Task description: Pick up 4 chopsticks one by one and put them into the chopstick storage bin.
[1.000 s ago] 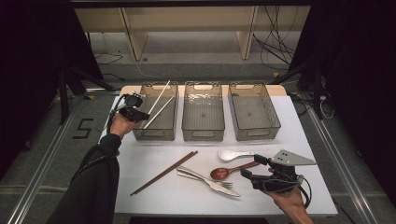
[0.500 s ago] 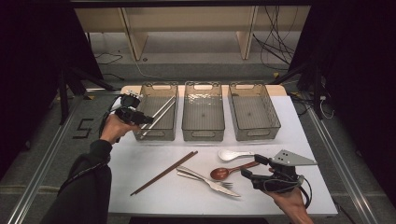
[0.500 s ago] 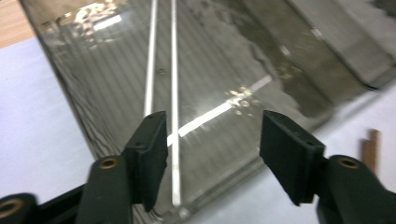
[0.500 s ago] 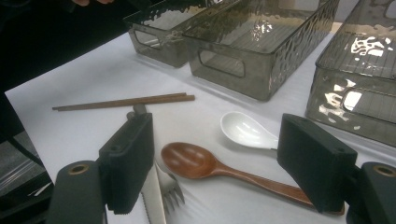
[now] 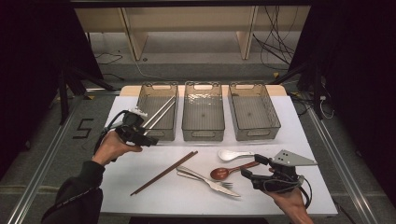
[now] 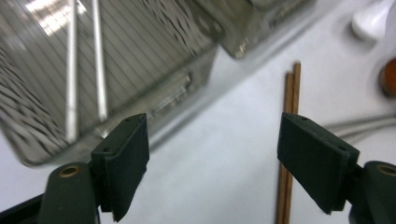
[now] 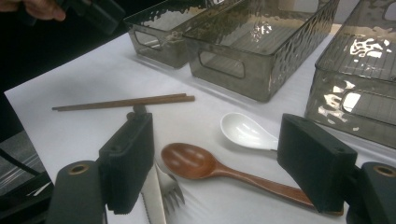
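The left hand-held gripper [image 5: 148,140] is being held empty near the tabletop's left edge, jaws just opening beside the metal chopsticks [image 5: 159,114]; the right hand-held gripper [image 5: 252,168] is being kept open too.

We take this for a lab or recording studio: a white table [image 5: 154,196] stands between black curtains [image 5: 32,60], loose cables [image 5: 275,46] lie on the bare floor [image 5: 205,70], metal rails [image 5: 37,172] flank the table, and a taped "5" [image 5: 84,128] marks the floor.
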Demonstrator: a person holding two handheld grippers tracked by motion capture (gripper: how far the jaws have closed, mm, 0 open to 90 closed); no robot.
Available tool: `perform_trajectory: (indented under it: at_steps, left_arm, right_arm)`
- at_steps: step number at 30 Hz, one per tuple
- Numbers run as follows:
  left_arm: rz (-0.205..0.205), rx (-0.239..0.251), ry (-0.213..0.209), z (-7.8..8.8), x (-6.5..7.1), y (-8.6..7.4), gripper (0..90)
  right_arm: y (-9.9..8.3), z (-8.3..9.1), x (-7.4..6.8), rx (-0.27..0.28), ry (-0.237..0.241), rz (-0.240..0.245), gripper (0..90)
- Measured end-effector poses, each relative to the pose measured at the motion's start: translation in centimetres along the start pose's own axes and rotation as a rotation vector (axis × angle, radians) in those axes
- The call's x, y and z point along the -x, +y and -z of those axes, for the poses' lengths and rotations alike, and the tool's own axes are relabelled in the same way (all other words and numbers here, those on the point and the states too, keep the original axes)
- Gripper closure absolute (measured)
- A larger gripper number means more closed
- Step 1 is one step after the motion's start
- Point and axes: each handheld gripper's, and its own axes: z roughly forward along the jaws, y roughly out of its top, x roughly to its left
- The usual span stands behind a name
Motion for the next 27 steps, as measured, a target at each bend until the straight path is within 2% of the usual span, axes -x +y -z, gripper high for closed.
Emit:
perform_trajectory:
  at_steps: [2,7,13,18,27]
  left_arm:
    - [-0.007,-0.028,-0.001,-0.6,0.5,-0.8,23.2]
    - [-0.012,-0.058,-0.016,-1.6,1.8,-1.9,21.0]
    - [-0.027,-0.059,-0.012,-1.8,2.7,-2.2,19.6]
    - [-0.04,-0.08,-0.008,-2.0,3.2,-2.5,19.3]
    - [-0.072,-0.145,0.012,-2.5,3.6,-3.3,19.7]
  right_arm:
    - [0.0,0.0,0.0,0.001,0.0,0.003,28.2]
    - [0.0,0.1,0.0,0.003,0.0,0.005,28.2]
    - [0.0,0.1,0.0,0.005,-0.001,0.002,28.2]
    - [0.0,0.1,0.0,0.006,-0.001,0.003,28.2]
    - [0.1,0.2,0.1,0.008,-0.002,0.002,28.2]
